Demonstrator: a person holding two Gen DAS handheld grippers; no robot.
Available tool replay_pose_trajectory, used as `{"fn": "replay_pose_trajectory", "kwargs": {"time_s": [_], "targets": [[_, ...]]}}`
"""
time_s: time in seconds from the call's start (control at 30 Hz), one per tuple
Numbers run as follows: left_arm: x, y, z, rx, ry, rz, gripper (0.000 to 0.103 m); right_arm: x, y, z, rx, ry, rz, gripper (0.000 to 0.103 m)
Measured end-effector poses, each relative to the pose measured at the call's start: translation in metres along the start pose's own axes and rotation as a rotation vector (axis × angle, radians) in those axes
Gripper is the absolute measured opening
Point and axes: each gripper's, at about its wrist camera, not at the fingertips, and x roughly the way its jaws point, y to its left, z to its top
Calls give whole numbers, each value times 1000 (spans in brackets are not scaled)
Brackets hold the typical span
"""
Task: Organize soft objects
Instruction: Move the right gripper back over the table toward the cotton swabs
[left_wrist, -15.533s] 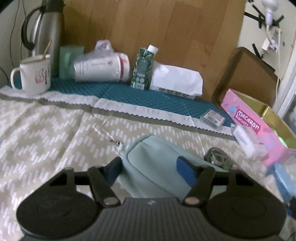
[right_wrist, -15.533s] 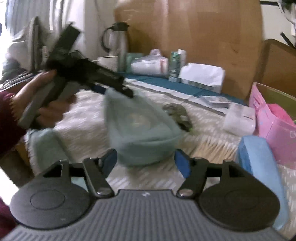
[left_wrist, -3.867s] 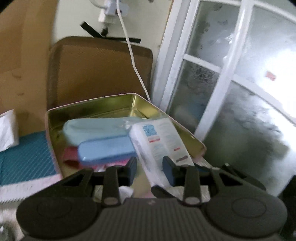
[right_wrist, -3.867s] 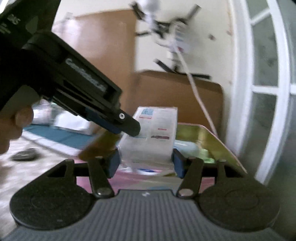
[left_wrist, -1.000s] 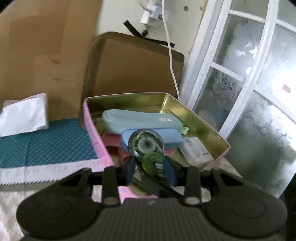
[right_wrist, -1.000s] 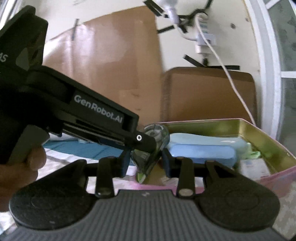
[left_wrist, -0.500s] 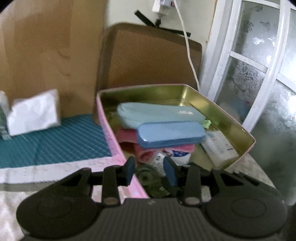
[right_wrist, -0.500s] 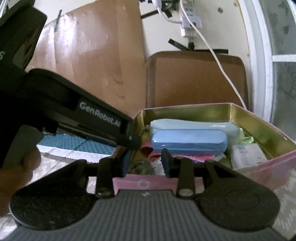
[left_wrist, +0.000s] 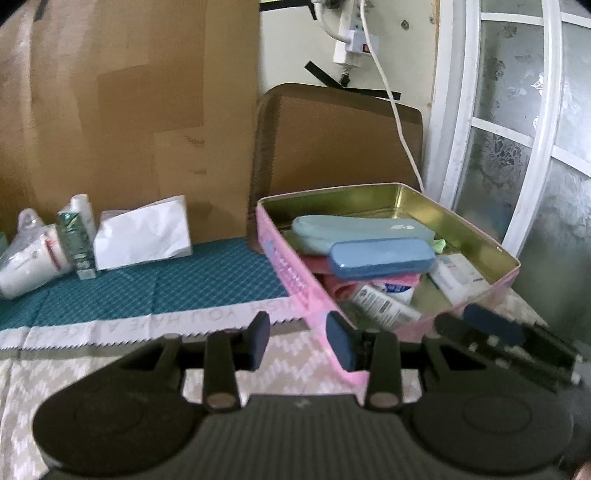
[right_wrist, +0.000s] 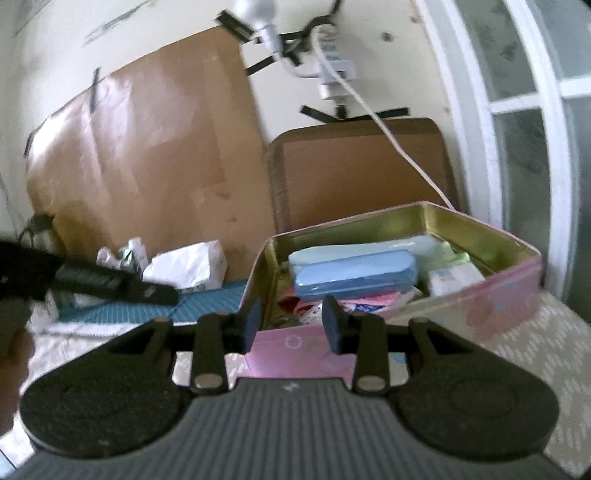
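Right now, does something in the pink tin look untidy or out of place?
Yes, slightly. In the pink tin the blue case lies askew on top of the teal pouch and a pink item, and white packets are jumbled below. Nothing looks spilled or damaged.

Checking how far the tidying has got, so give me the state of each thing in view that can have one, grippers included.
Pink tin: open, no lid on it, filled with items.
Blue case: closed, lying on top of the pile in the tin.
Teal pouch: closed, behind the blue case.
Left gripper: jaws apart, holding nothing.
Right gripper: jaws apart, holding nothing.
White paper bag: crumpled, against the cardboard.
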Motion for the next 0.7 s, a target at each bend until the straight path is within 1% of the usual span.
{"fn": "replay_pose_trajectory", "kwargs": {"time_s": [0.13,0.23,0.3,0.5,0.7], "targets": [[-12,11,-11,0,-6,28,35,-2,-4,1,78,11,-16,43],[-20,18,-19,6,-13,48,35,-1,-2,1,107,29,-12,43],[-25,23,-23,6,-17,51,37,-2,3,1,108,32,-11,43],[-40,33,-37,14,-32,59,39,-7,23,-2,84,50,15,44],[-50,52,-48,-16,-33,62,40,-6,43,-8,38,82,39,45]]}}
